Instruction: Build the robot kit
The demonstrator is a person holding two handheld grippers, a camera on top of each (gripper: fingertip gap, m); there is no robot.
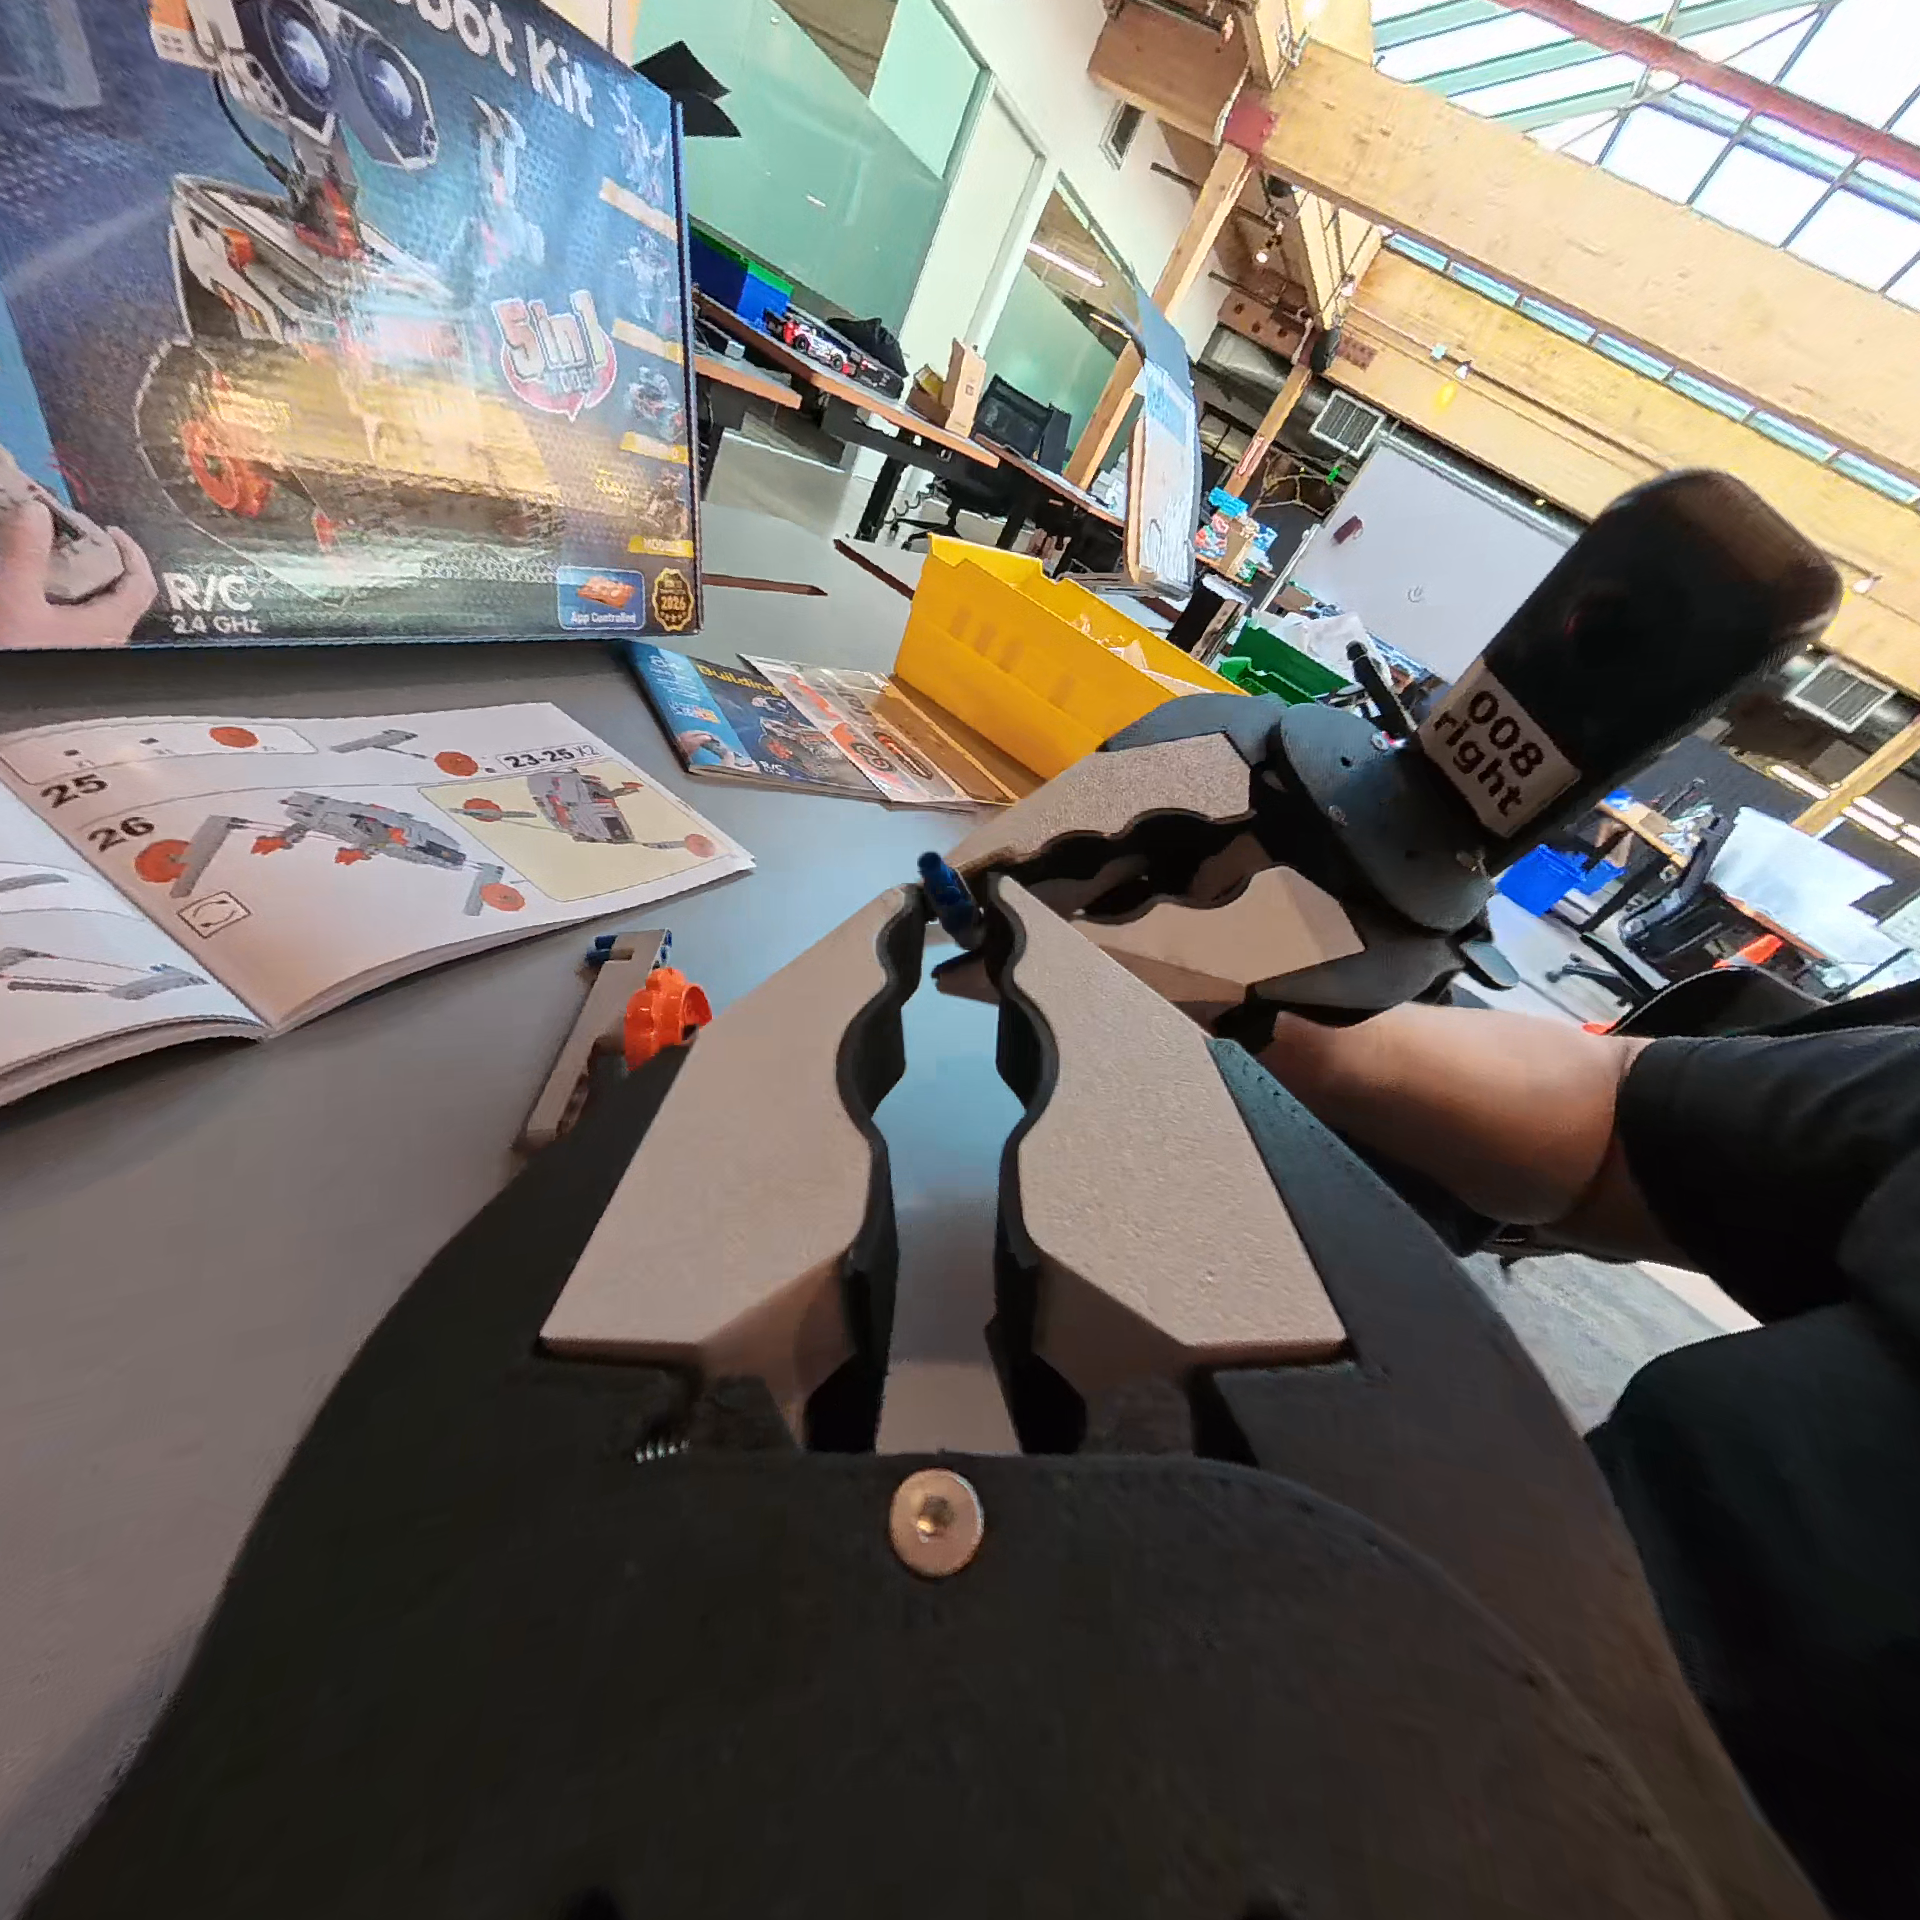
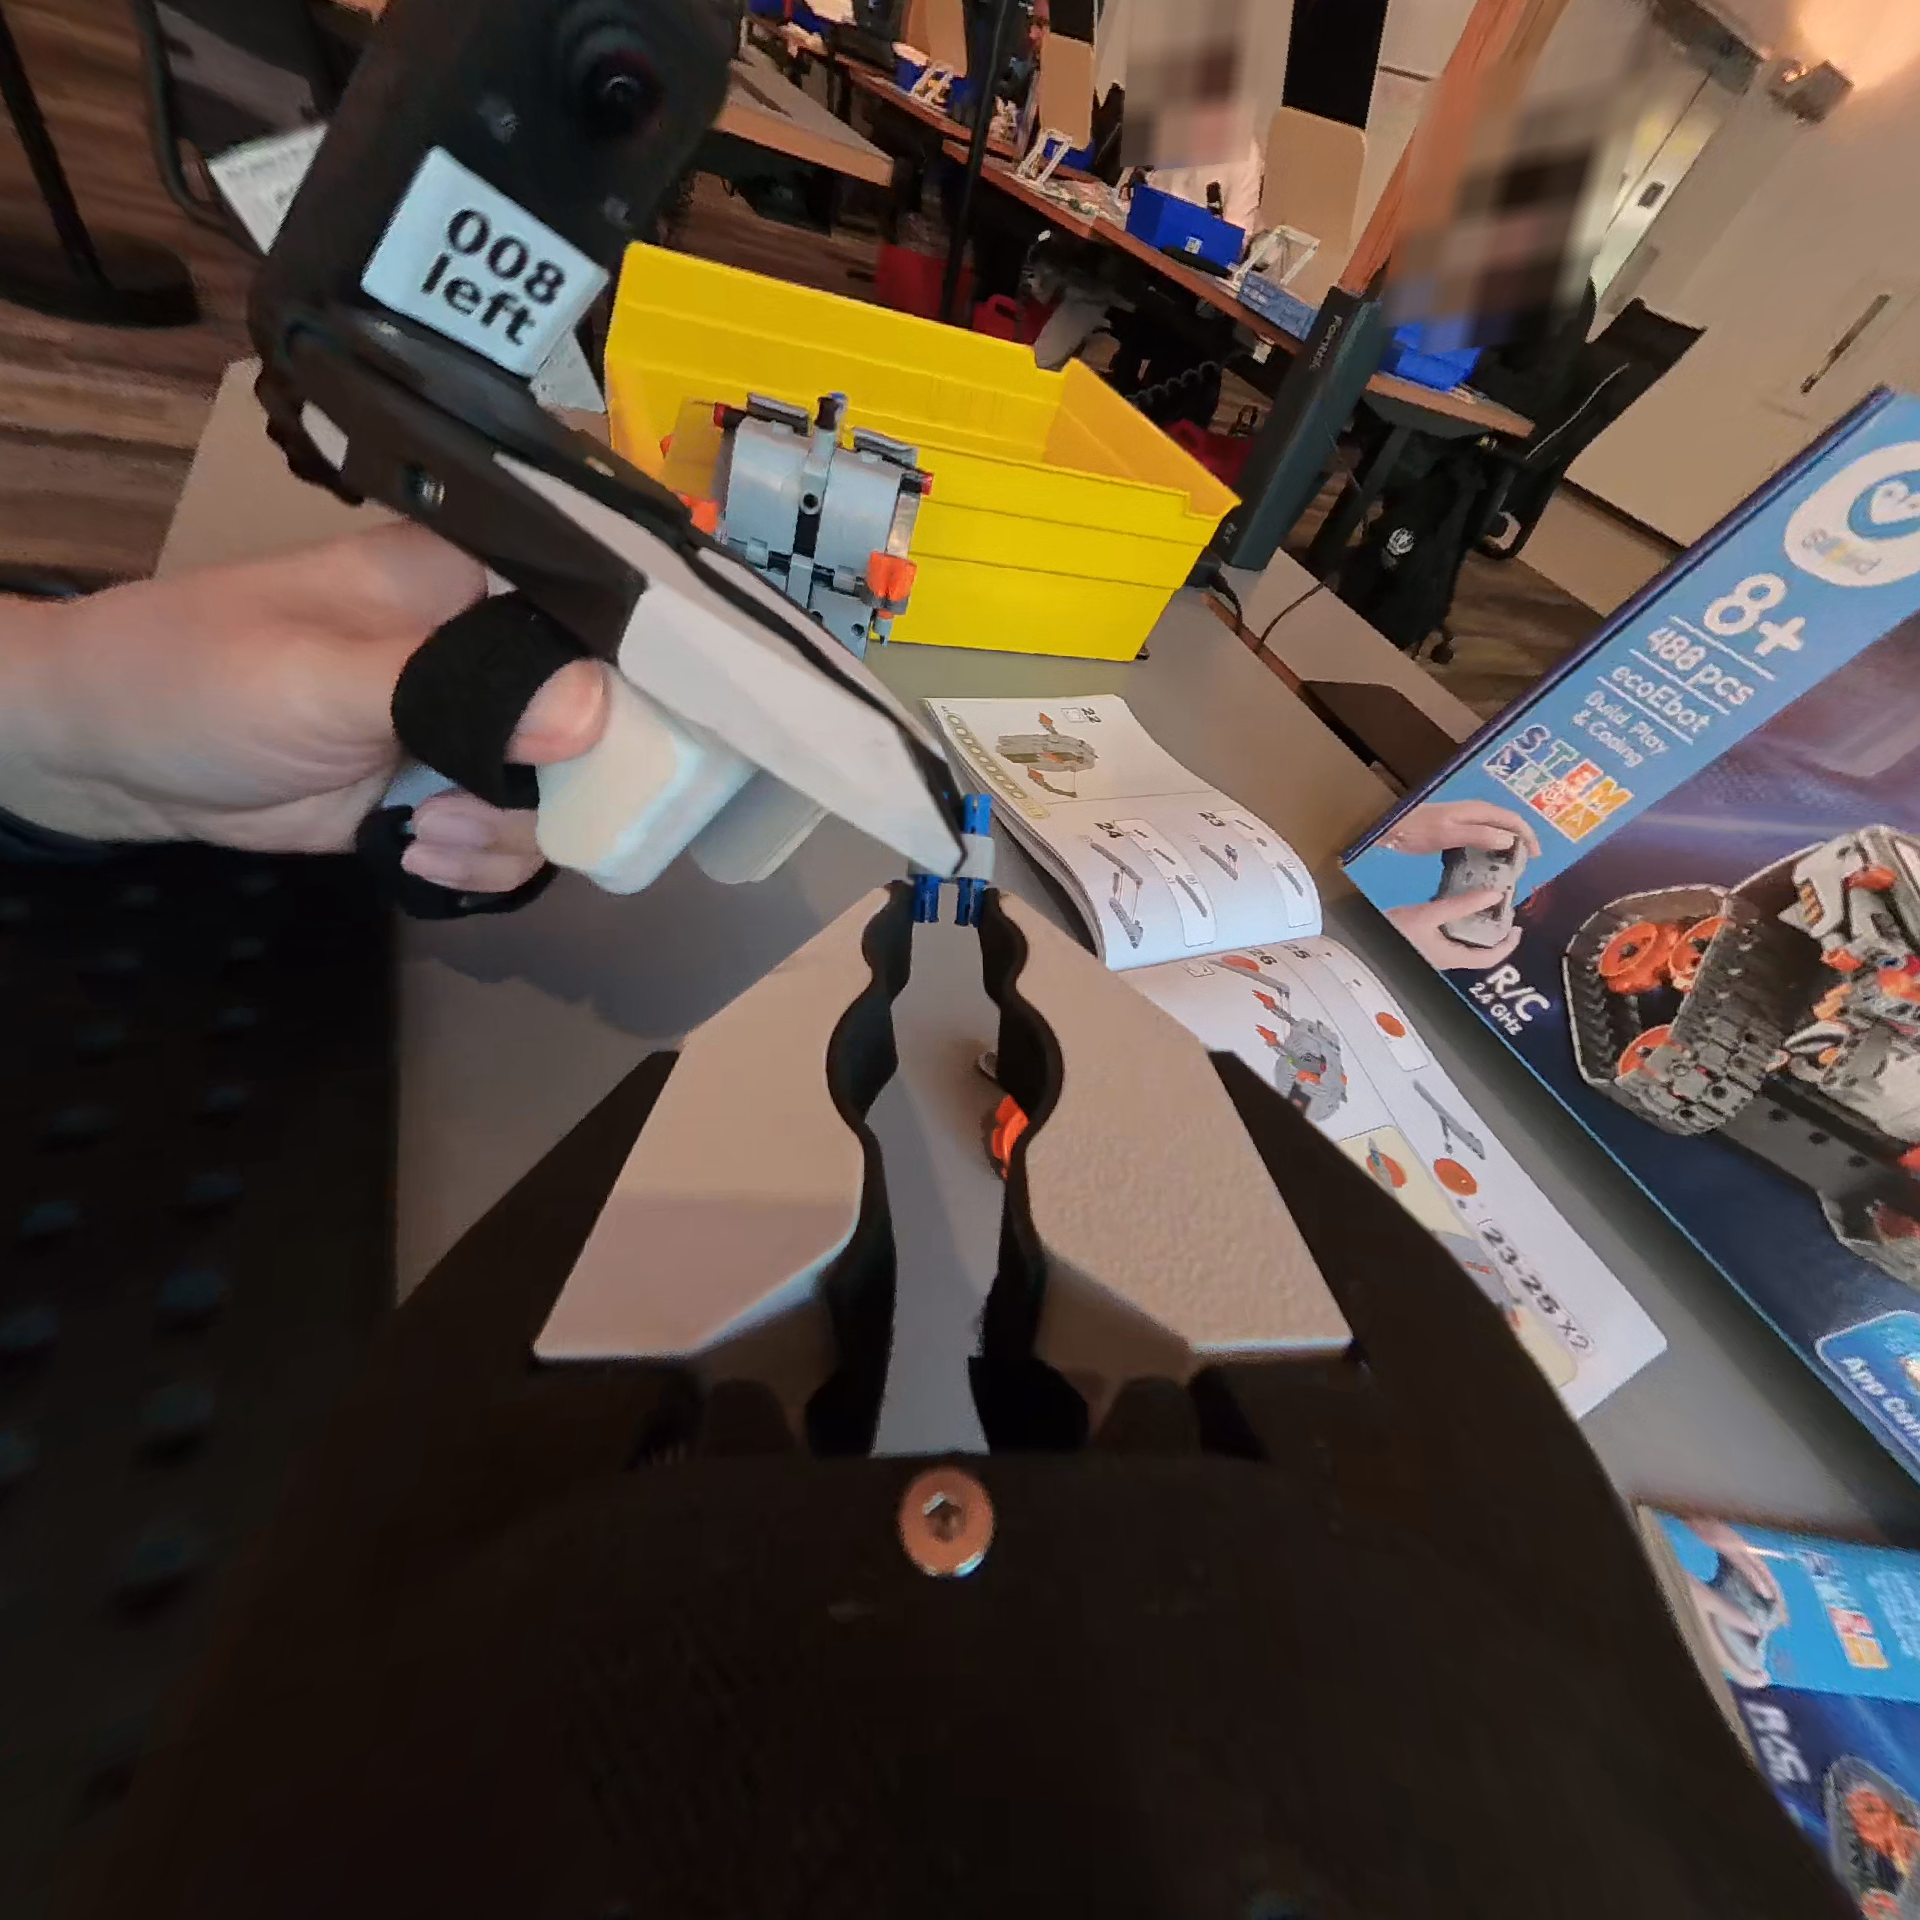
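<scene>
Pinching a small blue pin (image 1: 951, 899) at its tips, left gripper (image 1: 954, 914), right gripper (image 2: 945, 902) clamped on a matching blue pin (image 2: 943, 900) tip to tip, grey beam with orange gear (image 1: 623, 1023) left, open manual (image 1: 343, 831), yellow bin (image 2: 914, 468) far, kit box (image 1: 343, 322) behind.

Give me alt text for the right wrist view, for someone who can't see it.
The right gripper and left gripper meet tip to tip, pinching small blue pins above a grey table. Behind lie an open instruction booklet, a yellow bin and a blue kit box.
</scene>
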